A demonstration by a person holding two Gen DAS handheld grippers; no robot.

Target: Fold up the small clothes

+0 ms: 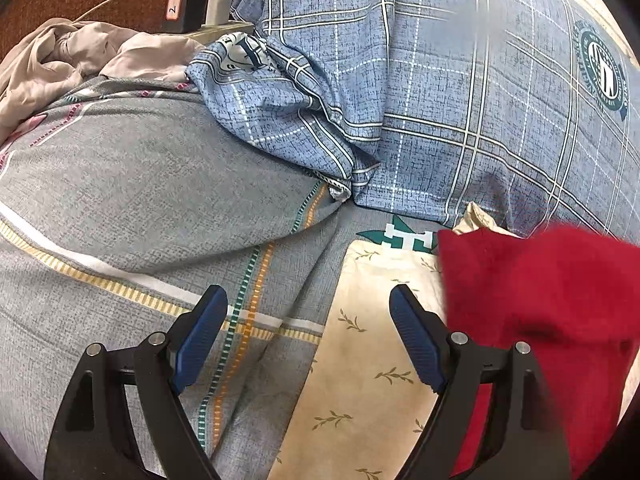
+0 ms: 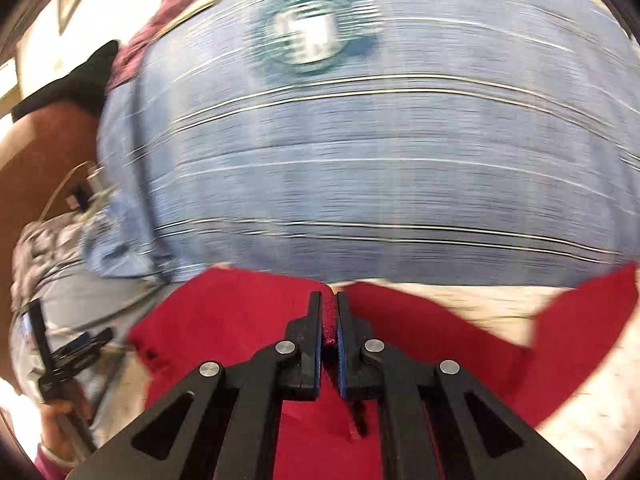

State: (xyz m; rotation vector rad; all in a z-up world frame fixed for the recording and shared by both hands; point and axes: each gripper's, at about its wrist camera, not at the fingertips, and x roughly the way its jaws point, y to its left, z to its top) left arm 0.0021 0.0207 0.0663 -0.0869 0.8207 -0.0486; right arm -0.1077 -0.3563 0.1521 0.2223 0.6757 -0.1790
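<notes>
A red knitted garment point(image 1: 540, 292) lies blurred at the right of the left wrist view, over a cream leaf-print cloth point(image 1: 360, 380). My left gripper point(image 1: 308, 300) is open and empty, hovering over the grey bedsheet and the cream cloth, left of the red garment. In the right wrist view my right gripper point(image 2: 329, 300) is shut on a fold of the red garment point(image 2: 224, 320), which spreads to both sides below the fingers. The left gripper point(image 2: 76, 348) shows small at the far left of that view.
A blue plaid quilt point(image 1: 460, 100) is bunched behind the garment. A beige garment point(image 1: 60, 60) lies crumpled at the far left. A power strip with a charger point(image 1: 218, 12) sits by the brown headboard. The grey patterned bedsheet point(image 1: 140, 200) fills the left.
</notes>
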